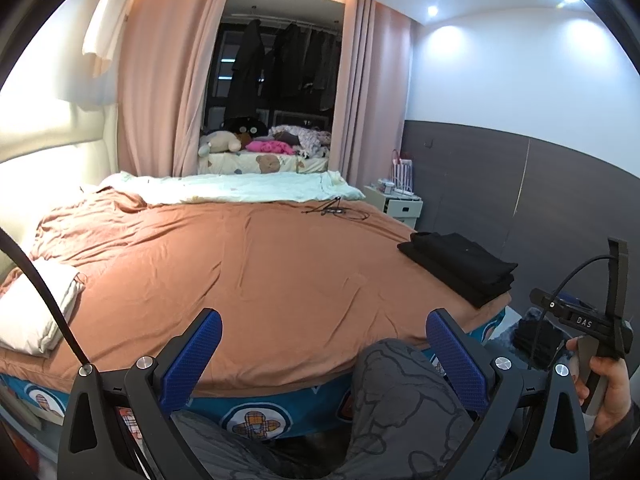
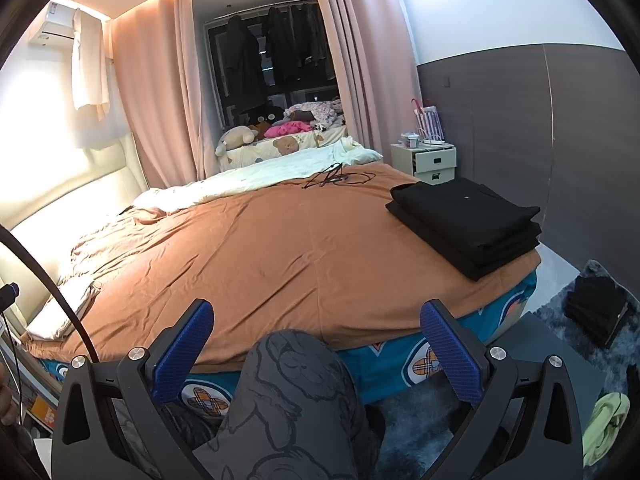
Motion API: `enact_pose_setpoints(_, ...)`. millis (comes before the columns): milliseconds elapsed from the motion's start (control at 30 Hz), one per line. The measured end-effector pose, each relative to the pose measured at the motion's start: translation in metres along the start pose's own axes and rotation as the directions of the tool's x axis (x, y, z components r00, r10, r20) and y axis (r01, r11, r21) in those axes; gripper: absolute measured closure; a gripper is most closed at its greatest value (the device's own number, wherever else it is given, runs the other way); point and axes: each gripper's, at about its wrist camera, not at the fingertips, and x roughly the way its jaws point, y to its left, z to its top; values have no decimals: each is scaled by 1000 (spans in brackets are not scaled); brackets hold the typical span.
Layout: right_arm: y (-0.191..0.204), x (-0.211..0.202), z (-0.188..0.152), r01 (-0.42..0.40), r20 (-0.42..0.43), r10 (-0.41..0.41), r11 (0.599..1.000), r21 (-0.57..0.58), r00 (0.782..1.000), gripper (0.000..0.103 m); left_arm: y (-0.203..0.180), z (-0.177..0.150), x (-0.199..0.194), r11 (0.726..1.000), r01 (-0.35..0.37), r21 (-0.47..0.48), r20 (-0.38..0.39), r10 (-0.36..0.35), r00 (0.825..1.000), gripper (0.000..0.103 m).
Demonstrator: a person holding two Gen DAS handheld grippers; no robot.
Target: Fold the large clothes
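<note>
A stack of folded black clothes (image 1: 460, 266) lies on the right side of the bed's orange sheet (image 1: 248, 272); it also shows in the right wrist view (image 2: 468, 220). My left gripper (image 1: 324, 344) is open and empty, held over the bed's near edge, above my knee. My right gripper (image 2: 316, 332) is open and empty, also over the near edge; its body and the hand on it show at the right of the left wrist view (image 1: 592, 332). More dark clothes (image 2: 600, 312) lie on the grey rug at the right.
A white pillow (image 1: 36, 312) lies at the bed's left. A pale quilt (image 1: 248, 188) and black cables (image 1: 336, 210) lie at the far side. A white nightstand (image 2: 432, 160) stands by the grey wall. A green garment (image 2: 604, 424) lies on the floor.
</note>
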Motion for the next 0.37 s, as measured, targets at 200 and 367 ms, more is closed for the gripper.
enact_pose_setpoints(200,-5,-6,-1,-8,7,8,1000,-5,1000,0,-4,-2,-17,1000,-10,17,28,10,1000,0)
enact_pose_setpoints(367,-12,-12,-2,-14,14,14,1000,-17,1000,0,-2,-6,-31,1000,-11,8,51,11,999,0)
